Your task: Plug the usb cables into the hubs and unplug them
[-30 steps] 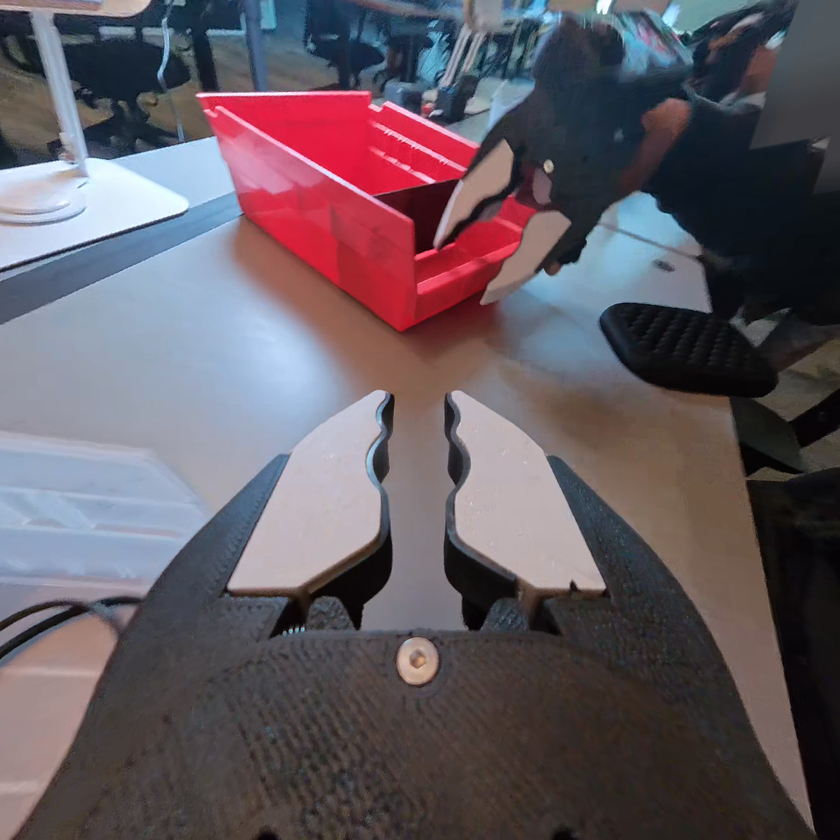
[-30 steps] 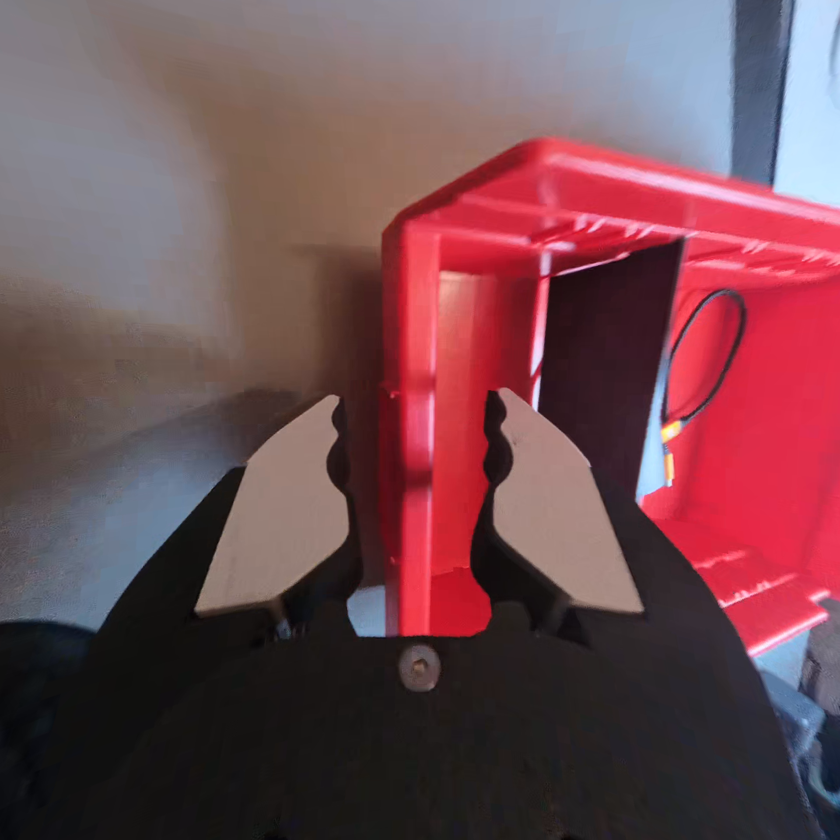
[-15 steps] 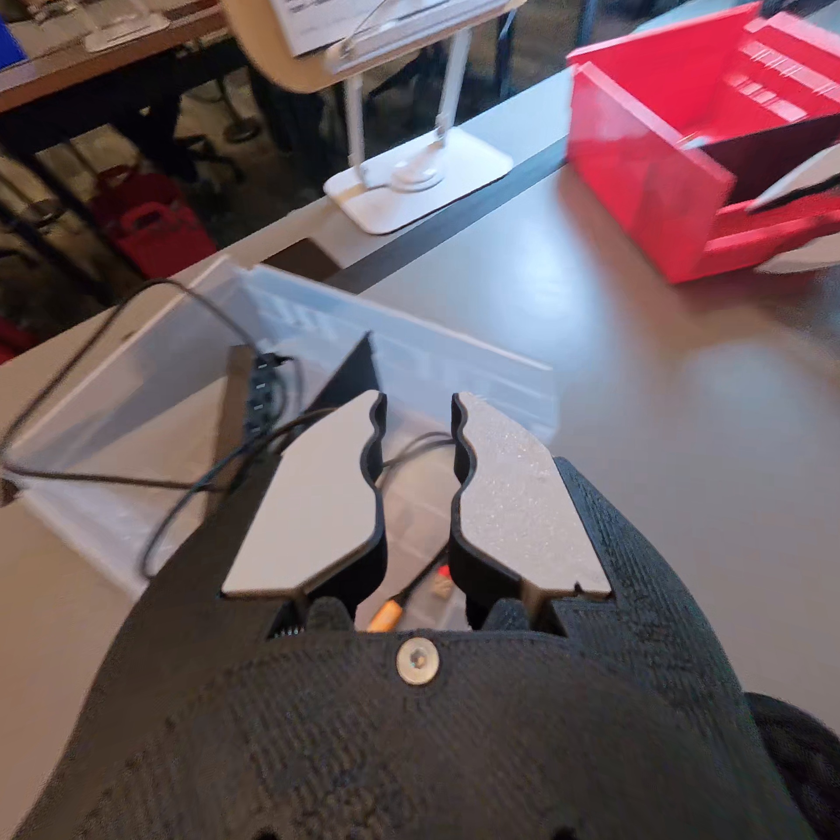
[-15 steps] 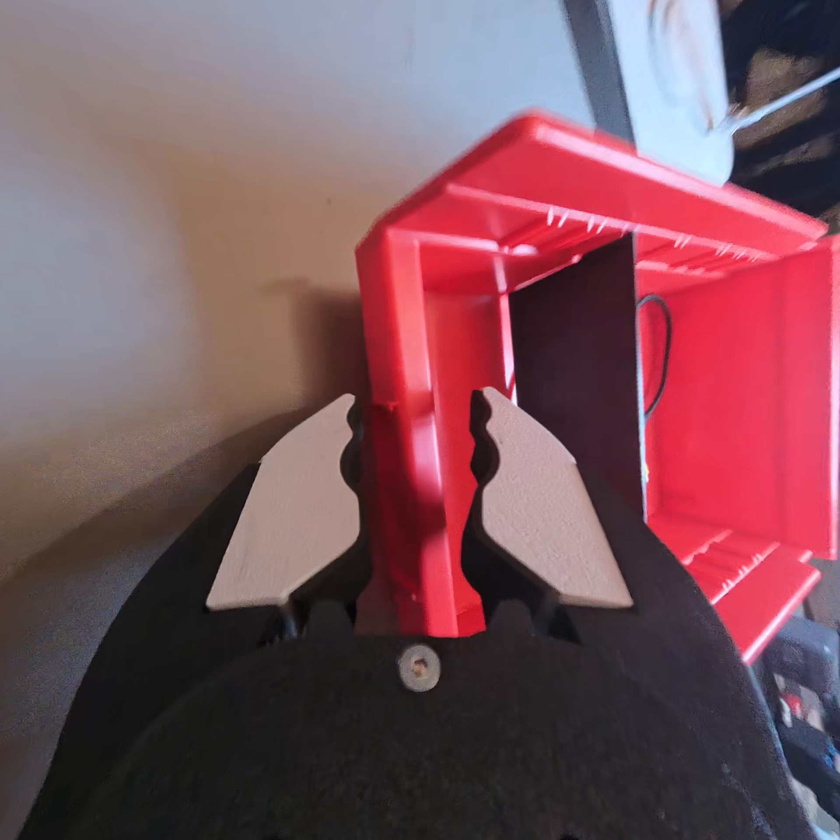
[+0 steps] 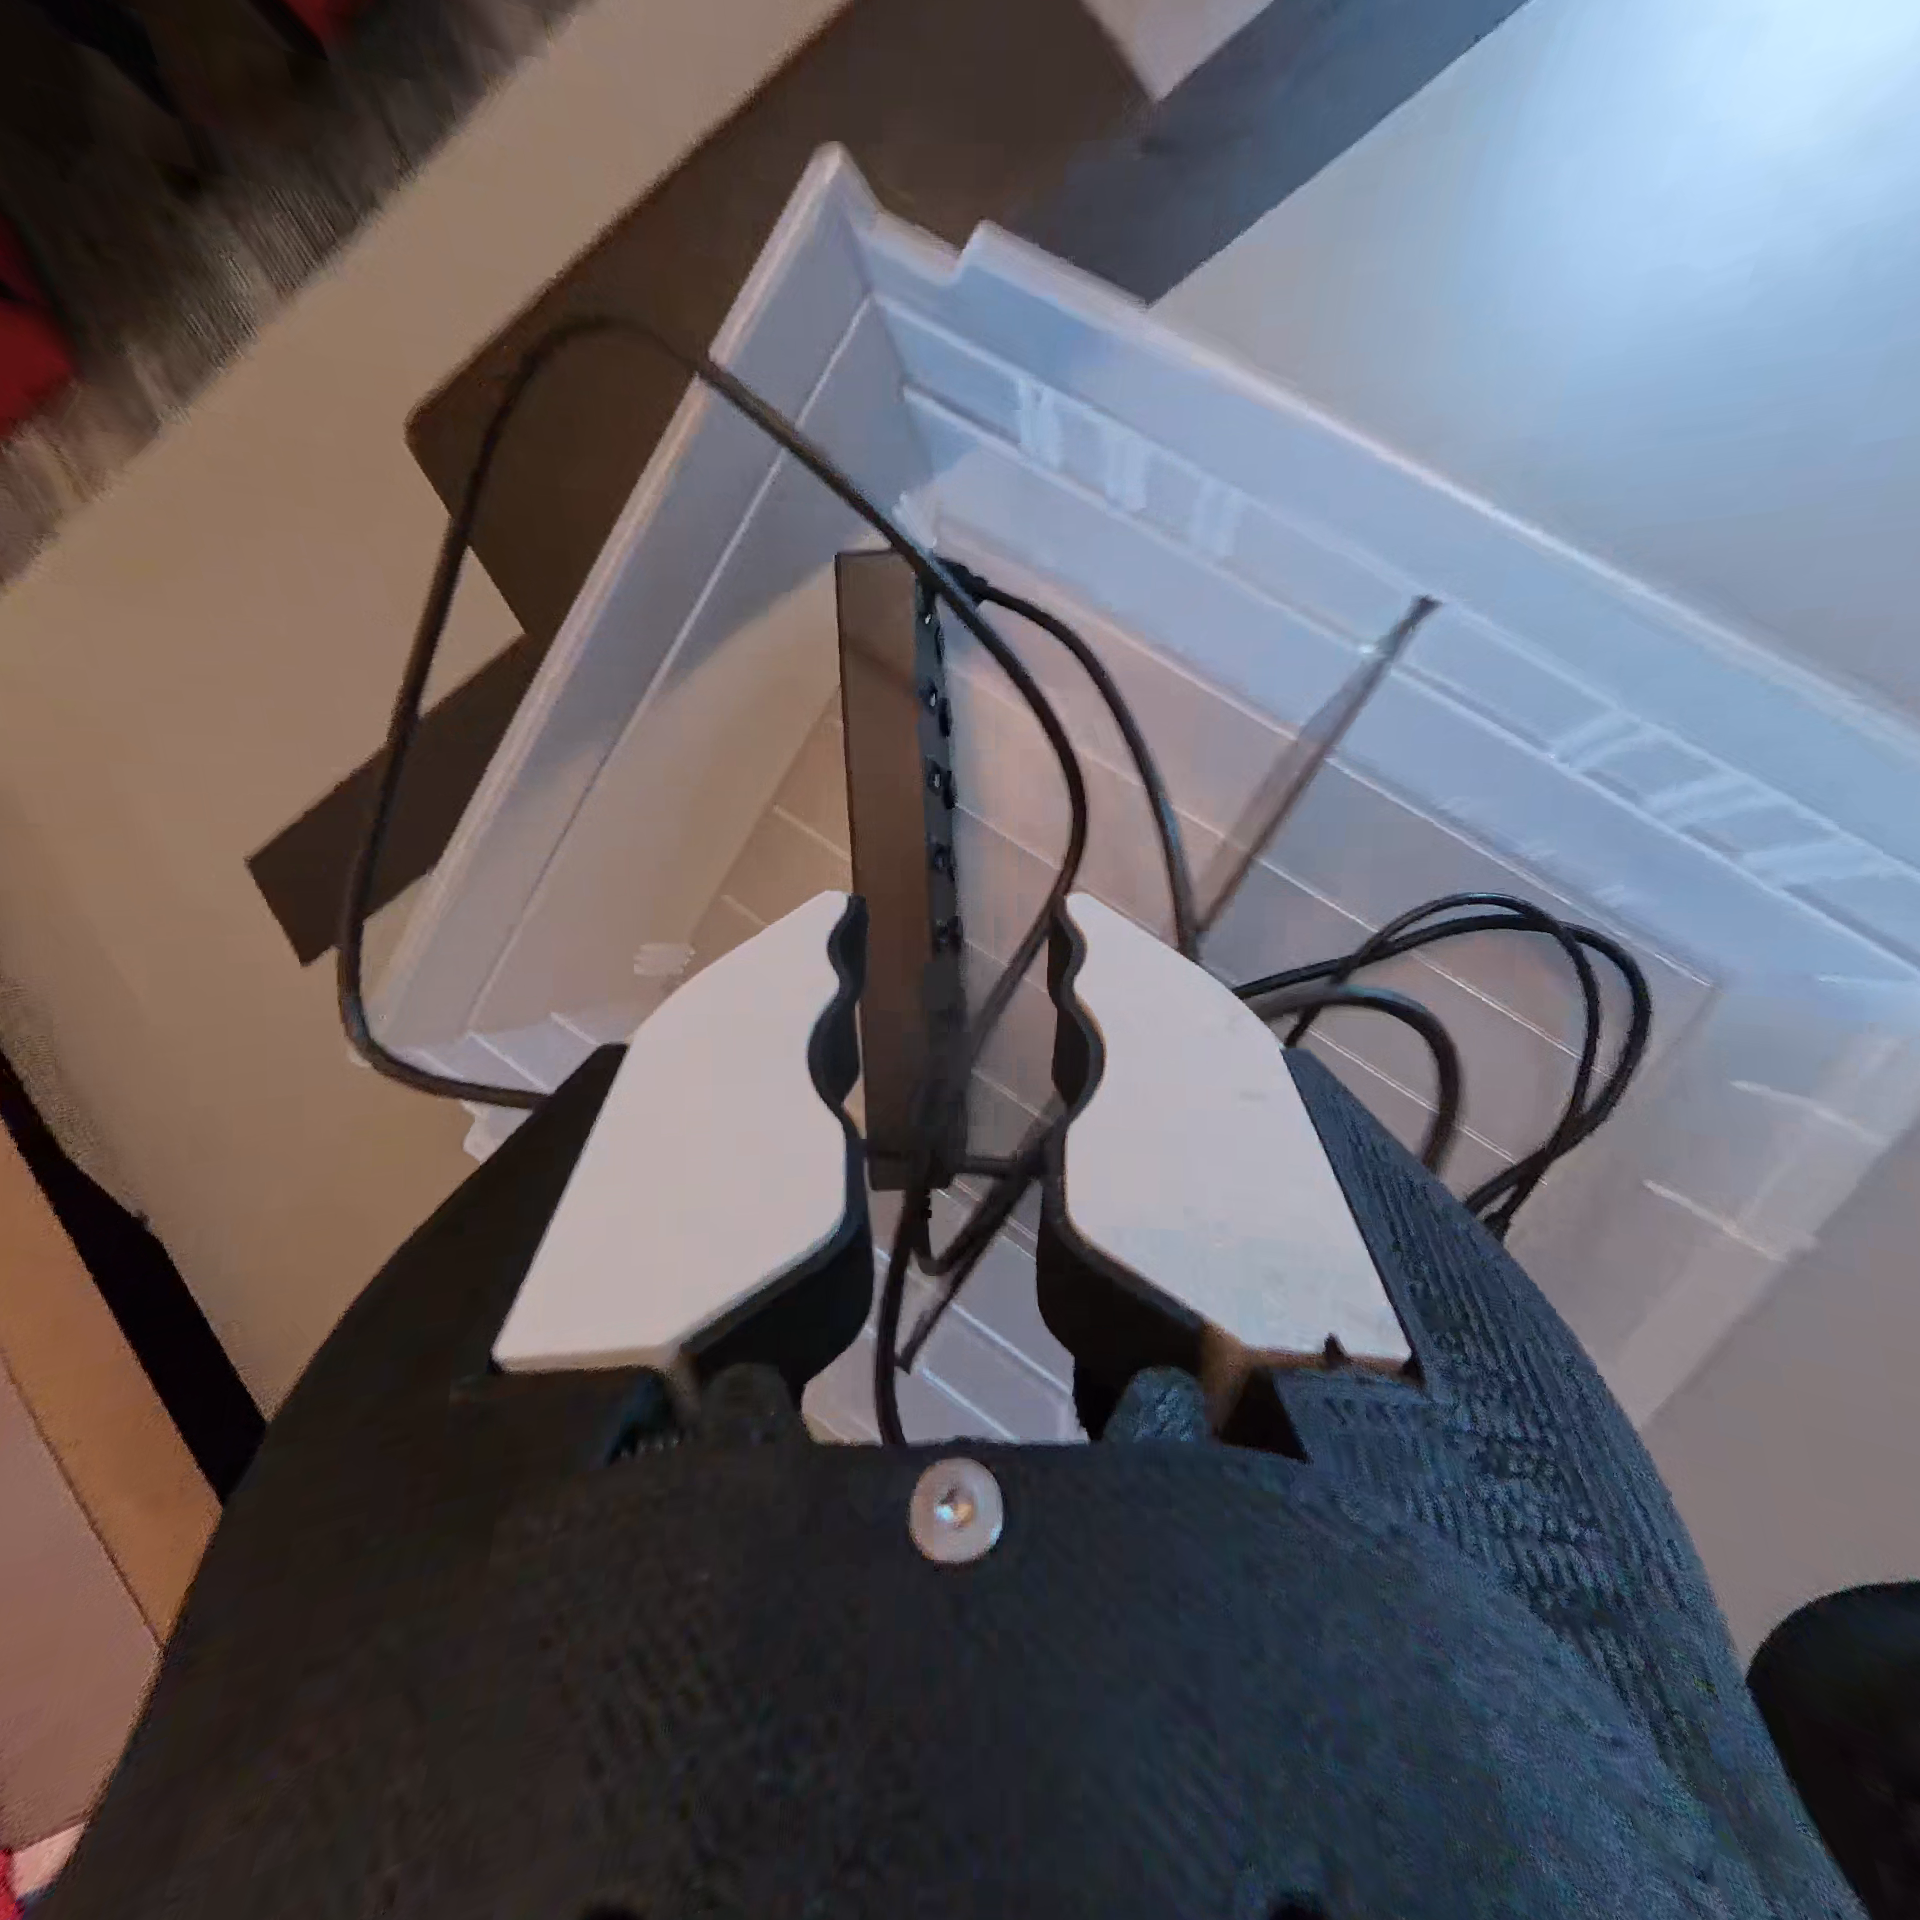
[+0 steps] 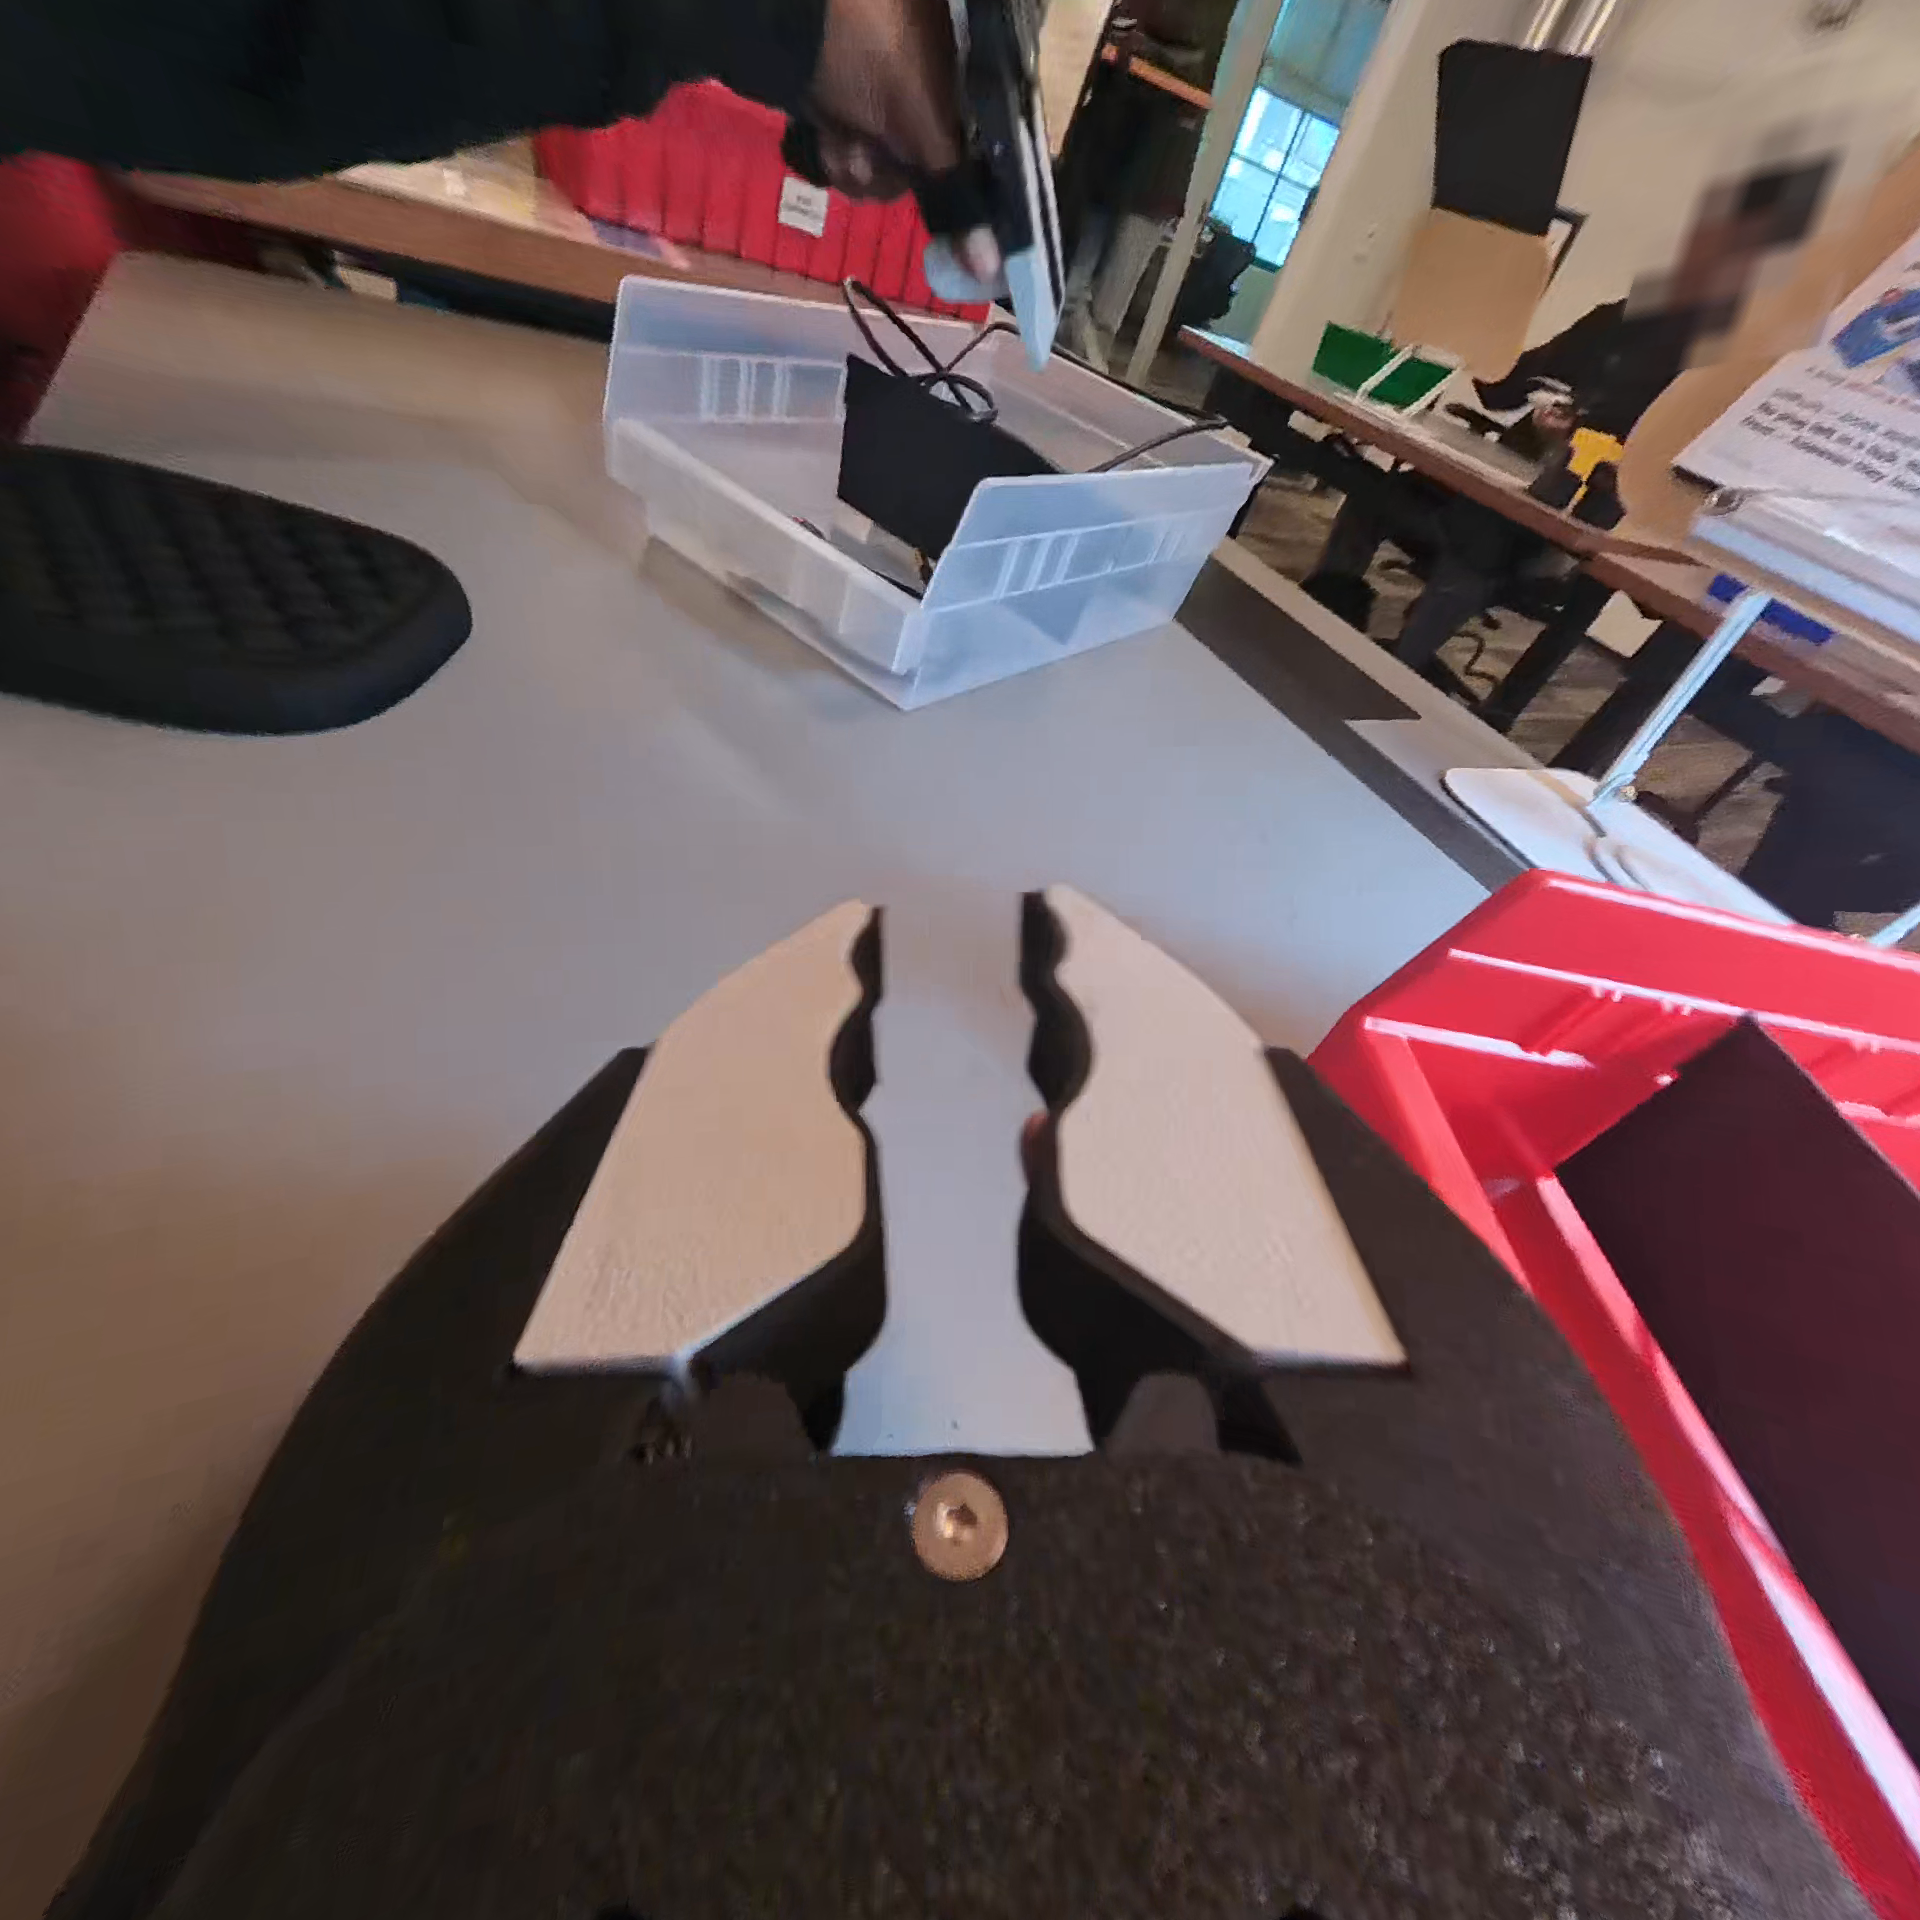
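A clear plastic bin [image 5: 727,540] holds an upright black panel [image 5: 883,779] with a black USB hub strip [image 5: 940,748] along its edge. Black cables [image 5: 416,675] run from the hub over the bin wall, and more lie coiled [image 5: 1558,1039] on the bin floor. My left gripper [image 5: 951,925] is open and empty, looking down with the panel framed between its fingers. In the right wrist view it hovers [image 6: 1034,312] just above the panel [image 6: 904,457], apart from it. My right gripper [image 6: 951,914] is open and empty, low over the table beside the red bin [image 6: 1558,997].
The red bin has a dark divider [image 6: 1766,1247] inside. The clear bin [image 6: 1039,582] sits far across the grey table. A black chair armrest pad [image 6: 208,603] overhangs the left. A white stand base [image 6: 1527,810] stands at the table's right edge. Left tips to right tips: about 40 cm.
My left gripper swung left from the red bin to above the clear bin and tilted down. My right gripper came off the red bin's wall and now faces across the table.
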Demonstrator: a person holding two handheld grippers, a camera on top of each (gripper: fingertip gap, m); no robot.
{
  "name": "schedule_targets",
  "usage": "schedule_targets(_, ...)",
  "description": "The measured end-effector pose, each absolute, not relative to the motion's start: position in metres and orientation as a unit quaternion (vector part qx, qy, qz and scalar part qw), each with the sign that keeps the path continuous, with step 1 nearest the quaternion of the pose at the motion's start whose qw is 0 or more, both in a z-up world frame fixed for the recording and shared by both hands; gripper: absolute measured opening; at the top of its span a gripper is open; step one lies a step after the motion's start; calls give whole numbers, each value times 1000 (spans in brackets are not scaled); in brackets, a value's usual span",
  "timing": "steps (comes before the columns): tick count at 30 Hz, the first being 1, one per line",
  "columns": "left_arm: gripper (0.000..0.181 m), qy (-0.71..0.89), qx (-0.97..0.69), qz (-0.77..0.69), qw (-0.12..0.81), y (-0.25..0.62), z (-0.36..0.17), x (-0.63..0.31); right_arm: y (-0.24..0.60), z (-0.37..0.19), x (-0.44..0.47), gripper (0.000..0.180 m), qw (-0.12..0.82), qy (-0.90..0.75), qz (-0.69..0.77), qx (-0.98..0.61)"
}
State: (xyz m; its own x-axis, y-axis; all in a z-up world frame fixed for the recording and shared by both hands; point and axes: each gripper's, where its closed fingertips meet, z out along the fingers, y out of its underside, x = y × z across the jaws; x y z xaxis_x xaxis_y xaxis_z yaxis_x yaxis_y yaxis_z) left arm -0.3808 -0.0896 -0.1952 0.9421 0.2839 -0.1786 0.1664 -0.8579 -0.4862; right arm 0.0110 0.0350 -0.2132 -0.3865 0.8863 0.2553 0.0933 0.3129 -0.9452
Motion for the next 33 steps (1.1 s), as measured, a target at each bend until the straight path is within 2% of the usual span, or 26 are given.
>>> schedule_targets(3,40,-142,-971,82,171,-87,-228,-400,43,-218,7,52,414,-666,478,-395)
schedule_targets(6,45,-164,-977,32,131,-83,-256,-407,53,-216,5,62,424,-645,480,-418)
schedule_targets(9,48,-171,-981,8,87,-85,-278,-410,62,-213,4,67,416,-628,490,-438)
schedule_targets(13,27,-169,-985,-8,34,-91,-301,-408,67,-214,3,68,403,-621,500,-449)
schedule_targets(16,26,-168,-985,-1,29,-92,-298,-409,69,-212,4,68,406,-621,500,-446)
schedule_targets(20,26,-176,-979,-9,106,-85,-242,-406,71,-208,8,64,411,-620,501,-443)
schedule_targets(25,26,-142,-966,-5,215,-76,-125,-375,69,-201,11,60,416,-618,508,-432)
schedule_targets(29,26,-64,-941,-49,328,-54,-39,-302,65,-196,13,59,422,-617,513,-422)
schedule_targets(33,26,42,-899,-141,413,-30,-6,-195,60,-189,14,58,421,-606,534,-413)
